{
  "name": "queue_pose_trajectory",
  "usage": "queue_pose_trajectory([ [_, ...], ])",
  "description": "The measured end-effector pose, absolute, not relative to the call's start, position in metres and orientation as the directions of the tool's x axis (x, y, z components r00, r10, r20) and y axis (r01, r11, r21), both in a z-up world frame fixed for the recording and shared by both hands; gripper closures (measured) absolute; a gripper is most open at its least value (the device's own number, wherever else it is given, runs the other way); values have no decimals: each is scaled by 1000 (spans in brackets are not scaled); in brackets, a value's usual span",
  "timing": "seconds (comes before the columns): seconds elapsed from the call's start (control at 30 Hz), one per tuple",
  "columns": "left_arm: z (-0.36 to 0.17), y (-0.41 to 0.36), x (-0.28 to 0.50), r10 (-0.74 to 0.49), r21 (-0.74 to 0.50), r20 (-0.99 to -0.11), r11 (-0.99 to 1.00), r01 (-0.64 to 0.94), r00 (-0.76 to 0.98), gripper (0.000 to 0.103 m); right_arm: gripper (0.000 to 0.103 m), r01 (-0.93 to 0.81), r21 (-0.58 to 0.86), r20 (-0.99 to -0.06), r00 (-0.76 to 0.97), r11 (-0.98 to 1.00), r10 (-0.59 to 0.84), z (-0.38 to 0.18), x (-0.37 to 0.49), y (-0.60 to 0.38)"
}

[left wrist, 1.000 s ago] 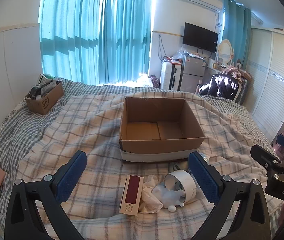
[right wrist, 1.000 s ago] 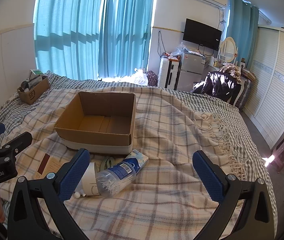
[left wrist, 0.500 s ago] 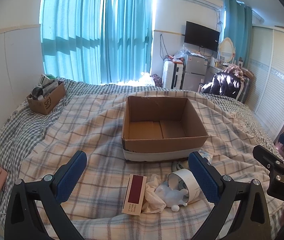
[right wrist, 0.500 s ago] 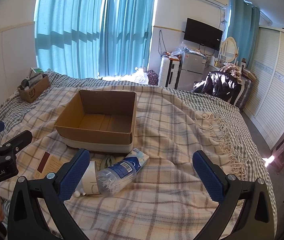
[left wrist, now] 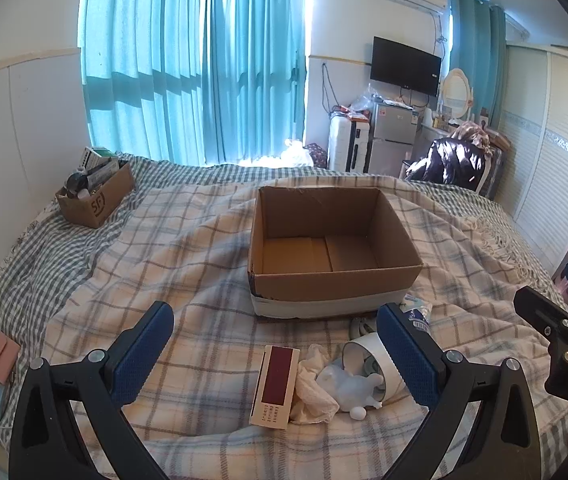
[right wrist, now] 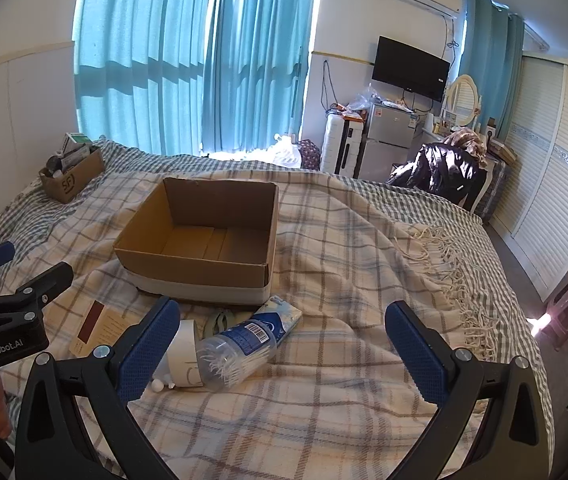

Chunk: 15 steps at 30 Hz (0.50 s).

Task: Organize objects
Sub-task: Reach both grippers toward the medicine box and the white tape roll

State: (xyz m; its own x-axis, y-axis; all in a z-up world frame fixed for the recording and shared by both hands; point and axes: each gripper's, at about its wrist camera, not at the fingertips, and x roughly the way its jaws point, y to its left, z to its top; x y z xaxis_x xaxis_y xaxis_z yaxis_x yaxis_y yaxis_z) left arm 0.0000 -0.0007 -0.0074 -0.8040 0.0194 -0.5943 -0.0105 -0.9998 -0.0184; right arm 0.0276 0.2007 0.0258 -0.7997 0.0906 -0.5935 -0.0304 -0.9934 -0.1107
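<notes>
Left gripper [left wrist: 273, 350] and right gripper [right wrist: 284, 344], jaws wide apart.

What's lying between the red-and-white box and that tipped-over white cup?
A crumpled cream cloth lies between the red-and-white box and white cup, shown in the left wrist view.

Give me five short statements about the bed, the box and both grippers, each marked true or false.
1. The large cardboard box holds nothing. True.
2. The left gripper is shut on the red-and-white carton. False: it is open, and the carton lies on the blanket.
3. The clear cotton swab container lies on its side. True.
4. The right gripper is open. True.
5. The small box at the bed's far left corner has nothing in it. False: it holds items.
</notes>
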Motion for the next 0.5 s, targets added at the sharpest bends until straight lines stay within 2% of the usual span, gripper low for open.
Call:
queue_pose_trajectory([
  [0.23,-21,-12,-1,14,-31,-638,-999,8,-770,0,0,-9,-100,-605,-793,-995,69,24,29,198],
  [0.5,-75,-25,-12,-24,0,-744,-999,35,-668,2,0,23,-115,-663,-746,-993,60,-1,22,194],
])
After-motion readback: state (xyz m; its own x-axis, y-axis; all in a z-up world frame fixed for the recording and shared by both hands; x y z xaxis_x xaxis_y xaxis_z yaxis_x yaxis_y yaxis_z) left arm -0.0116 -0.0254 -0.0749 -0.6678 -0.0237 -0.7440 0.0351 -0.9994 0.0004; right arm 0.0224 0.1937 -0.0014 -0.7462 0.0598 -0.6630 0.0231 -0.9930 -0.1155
